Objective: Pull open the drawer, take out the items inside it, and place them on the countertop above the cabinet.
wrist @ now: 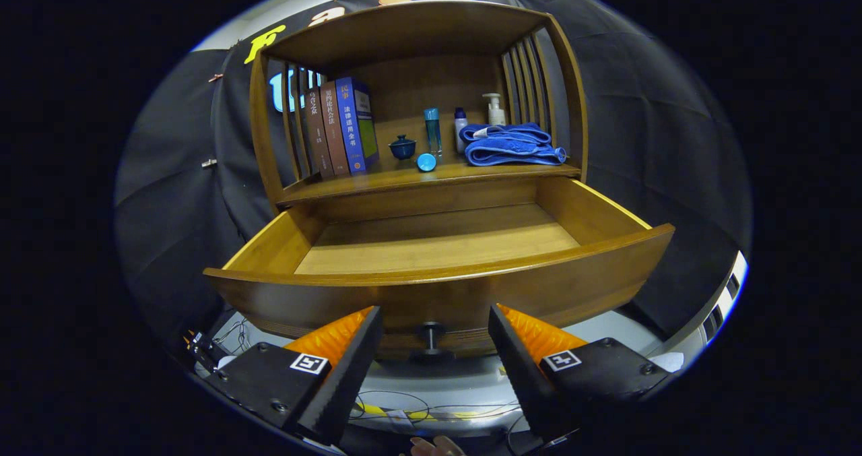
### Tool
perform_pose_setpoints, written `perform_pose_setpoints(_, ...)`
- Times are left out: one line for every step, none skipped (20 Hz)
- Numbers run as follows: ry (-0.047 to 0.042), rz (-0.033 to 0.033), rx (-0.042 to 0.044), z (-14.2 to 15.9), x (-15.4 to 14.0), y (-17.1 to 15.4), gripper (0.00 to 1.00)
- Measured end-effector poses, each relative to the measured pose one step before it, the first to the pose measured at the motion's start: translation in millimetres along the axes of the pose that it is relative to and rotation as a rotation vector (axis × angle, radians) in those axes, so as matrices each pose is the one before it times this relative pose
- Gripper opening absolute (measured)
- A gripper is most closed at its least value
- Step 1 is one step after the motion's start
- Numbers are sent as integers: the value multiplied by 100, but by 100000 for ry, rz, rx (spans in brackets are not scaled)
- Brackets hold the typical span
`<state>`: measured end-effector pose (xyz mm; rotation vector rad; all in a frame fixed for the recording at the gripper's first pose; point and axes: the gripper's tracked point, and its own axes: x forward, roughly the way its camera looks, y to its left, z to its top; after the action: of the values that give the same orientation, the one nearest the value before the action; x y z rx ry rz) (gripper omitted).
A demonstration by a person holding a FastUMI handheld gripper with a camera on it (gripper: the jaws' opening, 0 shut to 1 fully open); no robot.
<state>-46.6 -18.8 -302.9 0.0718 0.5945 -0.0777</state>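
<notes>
Here the drawer (438,240) stands pulled well out of the cabinet (269,139), its visible floor bare, while on the countertop (377,178) above sit, from left to right, books (340,129), a small lidded cup (403,147), a round cap (426,162), a tall bottle (432,129), and a folded towel (513,144). The gripper (434,338) is wide open and holds nothing, its fingers straddling the knob (429,338) without touching it. The likely risks are bumping the drawer front on any move forward, or overlooking an item hidden behind that front.

Three books (340,129), one teacup (403,147), one blue lid (426,162). Three bottles (432,129), one folded towel (512,145). One drawer (438,287), pulled out, one knob (429,338).
</notes>
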Motion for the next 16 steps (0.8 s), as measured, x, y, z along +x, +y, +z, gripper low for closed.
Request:
perform_pose_setpoints(831,236,-1160,-353,-46,196,100)
perform_pose_setpoints(-1037,-154,-896,64,-88,-179,100)
perform_pose_setpoints(-7,78,339,72,33,17,100)
perform_pose_setpoints(-179,109,23,175,63,79,100)
perform_pose_setpoints(792,88,-163,-110,115,-106,100)
perform_pose_setpoints(-604,266,347,262,242,-16,99)
perform_pose_setpoints(404,291,363,194,334,87,100)
perform_pose_setpoints(-315,-6,-96,238,425,52,99)
perform_pose_setpoints(-50,-132,-41,390,650,-31,100)
perform_pose_setpoints(-442,-179,106,498,886,88,100)
perform_pose_setpoints(-936,-78,275,616,920,102,100)
perform_pose_setpoints(-1625,-86,-40,869,996,107,100)
perform_pose_setpoints(2169,-280,49,79,1006,10,99)
perform_pose_setpoints(-54,-169,171,241,721,128,100)
perform_pose_setpoints(-78,-188,47,469,1027,130,100)
perform_pose_setpoints(215,-166,-55,232,1051,-7,100)
